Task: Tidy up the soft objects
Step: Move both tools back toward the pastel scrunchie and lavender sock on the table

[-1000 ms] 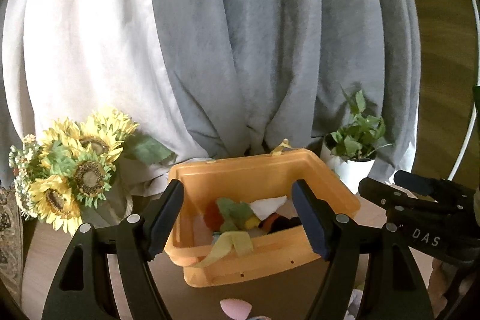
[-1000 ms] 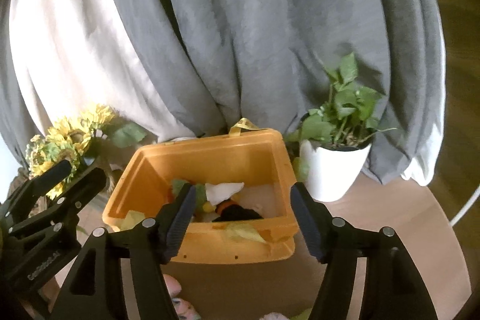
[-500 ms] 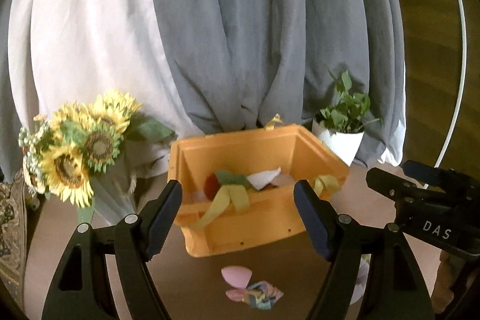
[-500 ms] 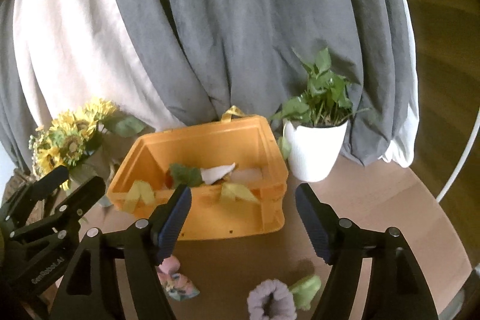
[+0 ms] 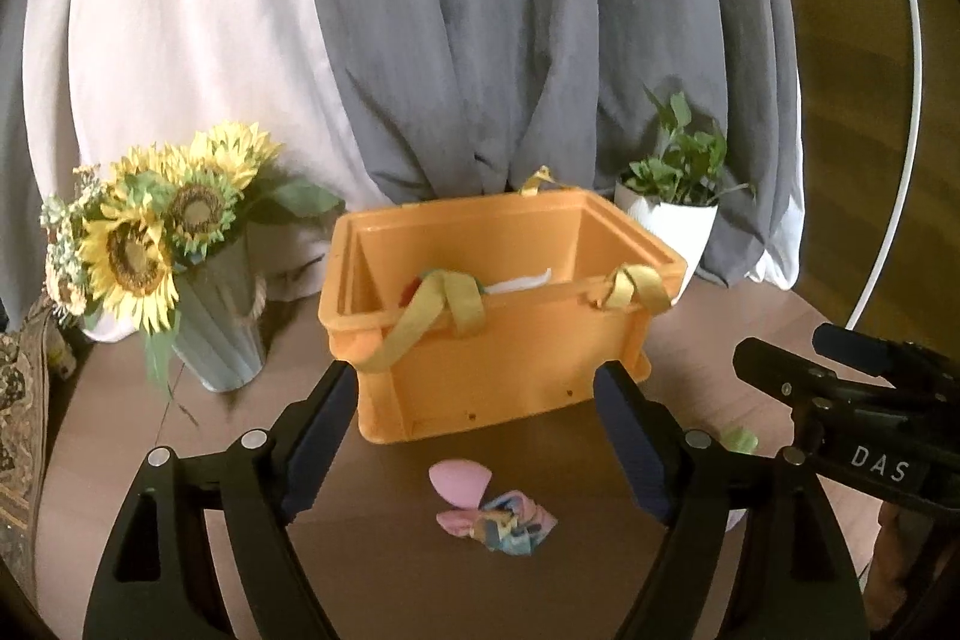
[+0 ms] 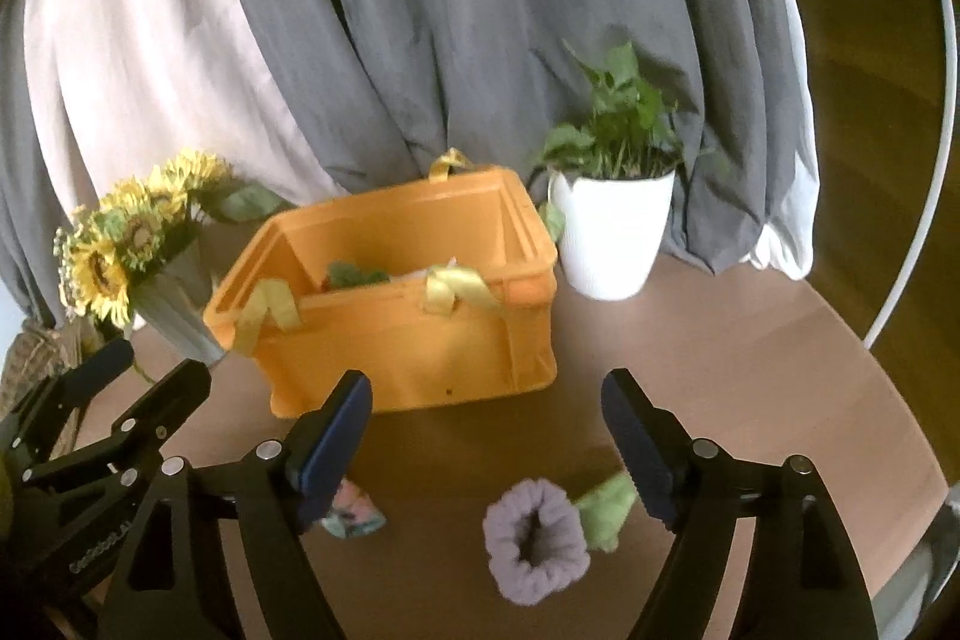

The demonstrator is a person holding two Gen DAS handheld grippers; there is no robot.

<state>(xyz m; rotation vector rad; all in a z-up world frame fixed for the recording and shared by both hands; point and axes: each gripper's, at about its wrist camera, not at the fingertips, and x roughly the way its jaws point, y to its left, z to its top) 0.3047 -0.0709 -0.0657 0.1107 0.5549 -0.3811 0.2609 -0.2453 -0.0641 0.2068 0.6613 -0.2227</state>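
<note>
Behind everything you have grey curtains (image 5: 522,28) hanging beside a pale one (image 5: 180,40), and under them the round brown table (image 6: 750,370) that carries the rest. On it, the biggest thing in front of you is the orange crate (image 5: 498,358), standing upright near the middle, with yellow ribbons (image 5: 432,310) draped over its near rim and a few soft pieces inside, green and white ones just showing above the edge. To the crate's left stands a vase of sunflowers (image 5: 150,244); to its right, close to the back corner, a white pot with a green plant (image 6: 612,232). Your left gripper (image 5: 474,442) hangs above the table on the near side of the crate, its jaws apart and opening, nothing between the pads; below it on the table, clear of the crate, lies a pink cloth flower with a multicoloured scrap (image 5: 486,508). Your right gripper (image 6: 486,436) is also over the near part of the table, jaws wide and opening, gripping nothing; just below and between its fingers (image 6: 642,454) lies a purple fuzzy ring (image 6: 534,544) touching a small green soft piece (image 6: 606,508), both resting on the table, apart from the crate. Each gripper shows at the edge of the other's view.
</note>
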